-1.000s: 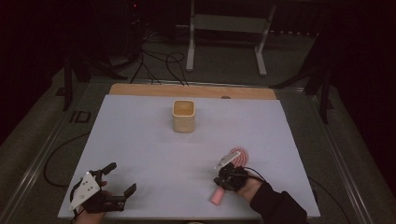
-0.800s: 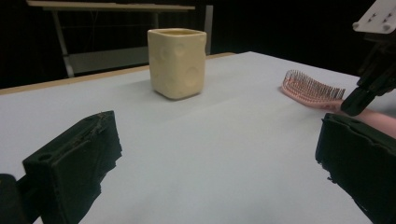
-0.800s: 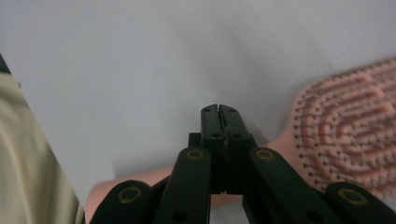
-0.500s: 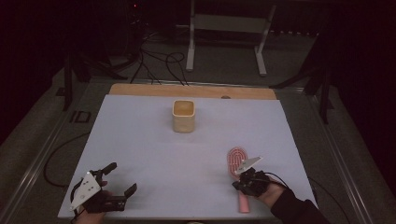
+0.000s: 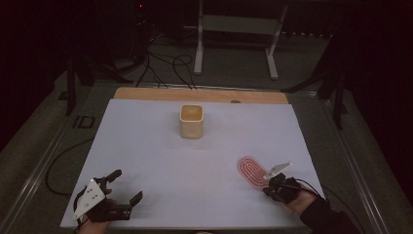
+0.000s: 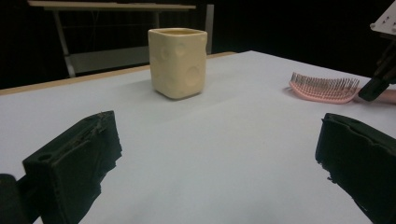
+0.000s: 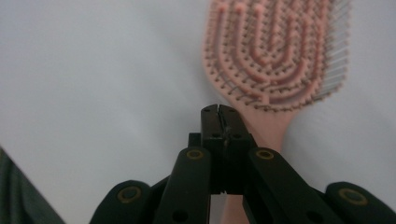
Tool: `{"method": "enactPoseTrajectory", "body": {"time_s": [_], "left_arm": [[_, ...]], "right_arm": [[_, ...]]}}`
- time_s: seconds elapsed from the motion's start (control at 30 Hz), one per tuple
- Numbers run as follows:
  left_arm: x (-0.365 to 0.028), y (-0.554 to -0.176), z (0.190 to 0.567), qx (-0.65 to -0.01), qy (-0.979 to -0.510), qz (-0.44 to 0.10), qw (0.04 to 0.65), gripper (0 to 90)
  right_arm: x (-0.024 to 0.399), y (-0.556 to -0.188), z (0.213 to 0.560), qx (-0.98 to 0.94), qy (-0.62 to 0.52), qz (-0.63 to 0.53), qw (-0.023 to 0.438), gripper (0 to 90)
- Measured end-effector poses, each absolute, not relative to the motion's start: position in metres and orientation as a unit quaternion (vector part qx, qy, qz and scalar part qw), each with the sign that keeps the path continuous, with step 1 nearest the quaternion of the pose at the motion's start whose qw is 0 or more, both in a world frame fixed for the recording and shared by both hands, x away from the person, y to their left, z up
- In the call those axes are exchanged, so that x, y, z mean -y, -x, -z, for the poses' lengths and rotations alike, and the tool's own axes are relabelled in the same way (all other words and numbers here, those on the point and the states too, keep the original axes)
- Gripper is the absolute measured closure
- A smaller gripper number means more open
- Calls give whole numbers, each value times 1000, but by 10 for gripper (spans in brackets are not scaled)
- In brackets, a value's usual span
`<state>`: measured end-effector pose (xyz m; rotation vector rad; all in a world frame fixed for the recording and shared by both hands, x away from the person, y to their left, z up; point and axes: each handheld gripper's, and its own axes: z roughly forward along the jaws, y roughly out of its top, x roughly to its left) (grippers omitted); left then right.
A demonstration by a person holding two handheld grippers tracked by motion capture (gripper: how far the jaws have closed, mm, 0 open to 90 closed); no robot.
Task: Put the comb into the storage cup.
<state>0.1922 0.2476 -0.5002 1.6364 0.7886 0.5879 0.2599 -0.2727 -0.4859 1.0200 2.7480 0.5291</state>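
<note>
A pink hairbrush (image 5: pixel 251 170) lies bristles up on the white table top, near its right front corner. My right gripper (image 5: pixel 269 186) is shut, its closed tips resting over the brush's handle (image 7: pixel 268 128); nothing sits between the jaws. The bristle head (image 7: pixel 275 51) points away from that gripper. A cream square cup (image 5: pixel 191 121) stands upright at the middle back, apart from both grippers. My left gripper (image 5: pixel 127 185) rests open at the front left, jaws wide with bare table between them (image 6: pixel 219 140). The left gripper view holds the cup (image 6: pixel 178 63) ahead and the brush (image 6: pixel 322 88) at right.
A wooden strip (image 5: pixel 199 95) runs along the table's far edge. Behind it stands a metal frame (image 5: pixel 234 29), with cables (image 5: pixel 165 61) on the floor. The white sheet (image 5: pixel 146 146) lies bare between cup and grippers.
My right hand has slid to the right along the front of the table, and the brush has travelled and turned with it. The left gripper has stayed put.
</note>
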Motion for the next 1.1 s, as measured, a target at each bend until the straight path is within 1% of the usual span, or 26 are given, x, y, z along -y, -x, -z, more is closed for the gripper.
{"method": "enactPoseTrajectory", "body": {"time_s": [0.1,0.23,0.37,0.63,0.77,0.83,0.87,0.9,0.93,0.97,1.1], "left_arm": [[-248,-192,500,-338,-699,-252,578,3],[-248,-192,500,-338,-699,-253,578,3],[-248,-192,500,-338,-699,-252,578,3],[-248,-192,500,-338,-700,-253,577,3],[-248,-192,500,-338,-699,-252,578,3],[-248,-192,500,-338,-700,-252,577,3],[-248,-192,500,-338,-700,-253,576,3],[-248,-192,500,-338,-699,-253,577,3],[-248,-192,500,-338,-700,-252,577,3],[-248,-192,500,-338,-699,-252,577,3],[-248,-193,500,-338,-699,-252,578,3]], "right_arm": [[280,-263,487,-919,-346,-172,71,900],[284,-265,486,-919,-349,-165,76,900],[283,-263,484,-921,-341,-173,70,900],[278,-257,474,-928,-315,-185,76,897],[275,-254,470,-934,-298,-180,79,796],[275,-252,468,-936,-295,-176,79,725],[275,-252,467,-936,-293,-177,78,709],[274,-252,466,-936,-293,-176,76,673],[274,-251,466,-937,-294,-174,75,611],[274,-251,465,-938,-294,-172,72,602],[274,-249,464,-938,-295,-169,70,427]]}}
